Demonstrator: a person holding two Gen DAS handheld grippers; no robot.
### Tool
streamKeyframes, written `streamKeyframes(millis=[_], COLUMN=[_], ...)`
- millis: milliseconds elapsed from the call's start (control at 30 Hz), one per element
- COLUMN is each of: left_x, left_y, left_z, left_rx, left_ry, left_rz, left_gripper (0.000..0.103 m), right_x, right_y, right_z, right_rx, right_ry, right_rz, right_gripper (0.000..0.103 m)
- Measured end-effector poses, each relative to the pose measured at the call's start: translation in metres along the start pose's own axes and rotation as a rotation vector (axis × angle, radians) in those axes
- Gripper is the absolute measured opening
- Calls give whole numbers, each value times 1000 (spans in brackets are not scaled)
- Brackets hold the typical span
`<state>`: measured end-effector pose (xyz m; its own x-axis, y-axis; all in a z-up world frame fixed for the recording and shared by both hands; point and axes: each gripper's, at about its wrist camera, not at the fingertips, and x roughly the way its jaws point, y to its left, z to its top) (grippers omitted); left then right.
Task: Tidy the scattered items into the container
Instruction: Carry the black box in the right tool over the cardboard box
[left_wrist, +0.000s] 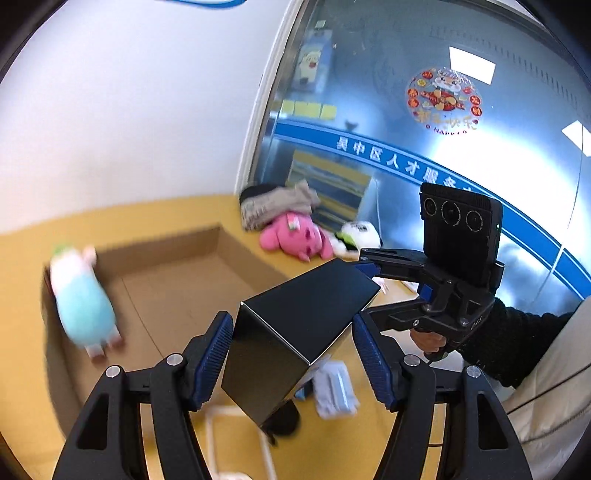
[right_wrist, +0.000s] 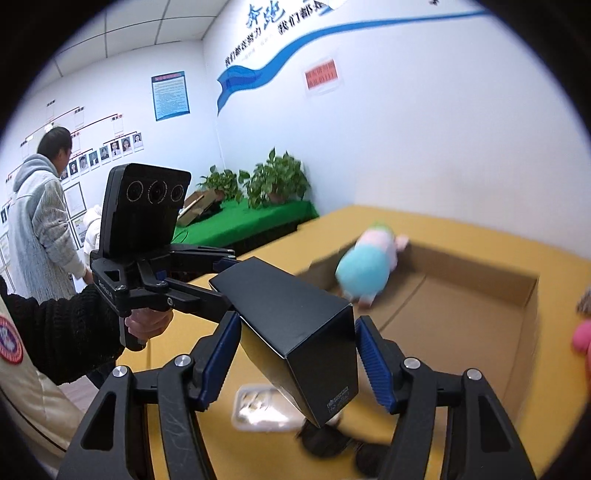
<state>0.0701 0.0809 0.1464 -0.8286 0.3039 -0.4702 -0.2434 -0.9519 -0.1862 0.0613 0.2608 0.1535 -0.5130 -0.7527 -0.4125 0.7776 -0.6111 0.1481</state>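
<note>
Together the left claw and right claw, angled slightly downward, each grip an end of a black box, held above the counter beside the cardboard container. Only the left view shows the pink plush.

Both grippers are black angular frames: the left gripper and right gripper carry ribbed blue finger pads and silver round screws at the joints. Each bears a black three-lens camera block. The person wears a black knit sleeve under a cream vest with a round red badge
</note>
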Motion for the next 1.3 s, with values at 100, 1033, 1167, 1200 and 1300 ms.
streamKeyframes(millis=[100, 1033, 1167, 1200, 1300], left_x=[2, 132, 151, 156, 170], left_y=[10, 166, 184, 189, 199], left_z=[33, 135, 124, 118, 106], left_rx=[29, -34, -74, -86, -117], left_ry=[-27, -3, 24, 37, 74], left_rz=[26, 76, 86, 89, 95], left_gripper=[71, 71, 71, 71, 71], right_x=[5, 122, 145, 151, 167], right_y=[-12, -193, -212, -216, -225], right_z=[28, 109, 95, 91, 77], right_rx=[-34, -22, 10, 20, 37], right_ry=[-11, 22, 50, 58, 92], right_rz=[-21, -19, -5, 0, 14], right_gripper=[61, 58, 58, 58, 58])
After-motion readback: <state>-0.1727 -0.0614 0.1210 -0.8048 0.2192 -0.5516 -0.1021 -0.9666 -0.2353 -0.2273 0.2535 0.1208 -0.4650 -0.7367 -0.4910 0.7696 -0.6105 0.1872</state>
